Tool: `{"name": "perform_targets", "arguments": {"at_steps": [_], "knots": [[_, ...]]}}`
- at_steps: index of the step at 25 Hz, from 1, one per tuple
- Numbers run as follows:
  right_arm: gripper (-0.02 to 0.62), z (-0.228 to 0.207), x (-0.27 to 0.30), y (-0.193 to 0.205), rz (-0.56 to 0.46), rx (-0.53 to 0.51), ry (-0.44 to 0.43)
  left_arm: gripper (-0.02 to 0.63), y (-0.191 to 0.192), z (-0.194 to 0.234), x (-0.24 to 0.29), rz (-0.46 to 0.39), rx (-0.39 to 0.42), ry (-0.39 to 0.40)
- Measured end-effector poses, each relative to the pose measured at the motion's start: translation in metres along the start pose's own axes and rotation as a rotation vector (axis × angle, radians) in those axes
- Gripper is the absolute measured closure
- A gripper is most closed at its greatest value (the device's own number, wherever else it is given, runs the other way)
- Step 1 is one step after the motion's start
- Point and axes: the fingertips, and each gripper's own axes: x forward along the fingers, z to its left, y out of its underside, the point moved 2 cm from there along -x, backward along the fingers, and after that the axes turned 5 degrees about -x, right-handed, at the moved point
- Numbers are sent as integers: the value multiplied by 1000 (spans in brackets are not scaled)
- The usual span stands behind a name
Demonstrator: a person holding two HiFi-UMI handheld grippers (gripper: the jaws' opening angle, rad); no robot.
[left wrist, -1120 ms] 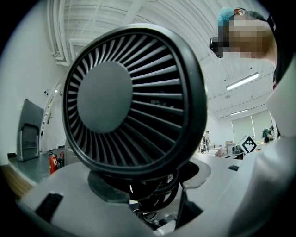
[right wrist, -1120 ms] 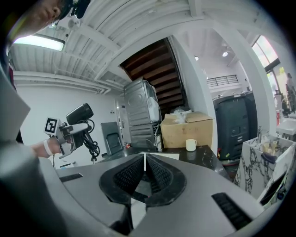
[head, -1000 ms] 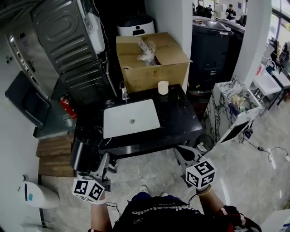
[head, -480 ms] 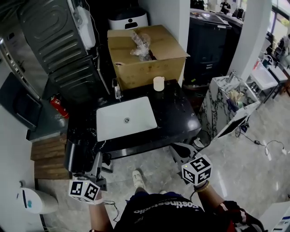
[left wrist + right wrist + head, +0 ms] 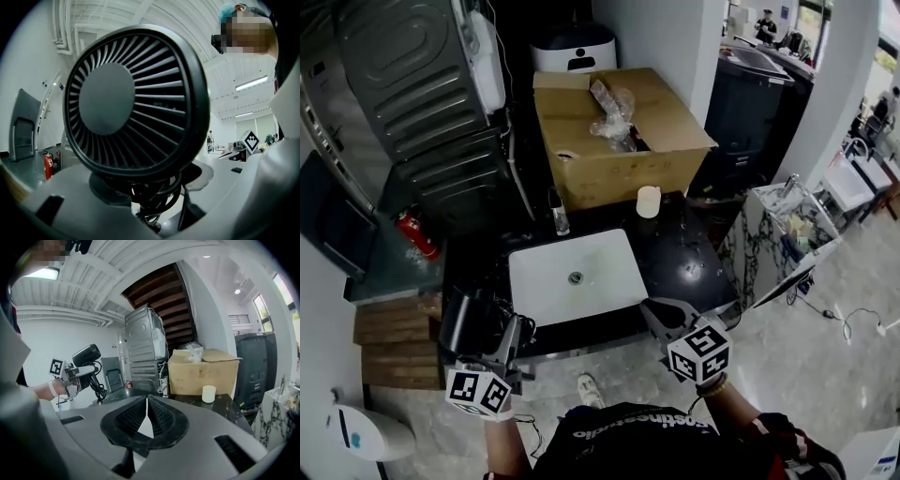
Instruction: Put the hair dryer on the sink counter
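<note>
Left gripper (image 5: 510, 334) is clamping the black hair dryer (image 5: 472, 322) by its handle, jaws spread wide around it, as I am holding it at the front left corner of the black sink counter (image 5: 680, 253). I cannot tell whether the dryer is hanging over the stone or just short of it. Right gripper (image 5: 659, 313) is riding empty with its jaws pressed together, just in front of the counter's front edge.

An open cardboard box (image 5: 614, 155) is sitting against the counter's back edge. The white basin (image 5: 581, 281) is taking up the left-centre of the stone. A small white cup (image 5: 648, 201) is standing near the back, right of the basin.

By my reading the job is about half done. The dryer is in hand and at the counter, and setting it down on bare stone and letting go is what is remaining.

The left gripper view is filling with the dryer's rear intake grille (image 5: 136, 93) and coiled cord (image 5: 150, 199), detail the head view is missing. The right gripper view is showing the grip from the side, with the cord dangling below. Only the head view is giving me the counter's layout.
</note>
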Motion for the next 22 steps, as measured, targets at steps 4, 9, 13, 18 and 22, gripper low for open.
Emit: {"name": "perform_targets", "arguments": {"at_steps": [4,9,13,18,22], "knots": [[554,-2,53,-37,-29,-15,17,308,-13,47,27,5,7,34],[554,8,109,-61,-27,-24,25,308,-21,101,53,36,7,61],[554,12,136,-71,-31,-28,45,308,-22,130,72,58,5,86],[554,4,150,-72,-10,-28,66,310,-14,140,91,73,-18,135],[554,-7,158,-76,-2,-38,46,310,-6,139,104,92,-33,149]]}}
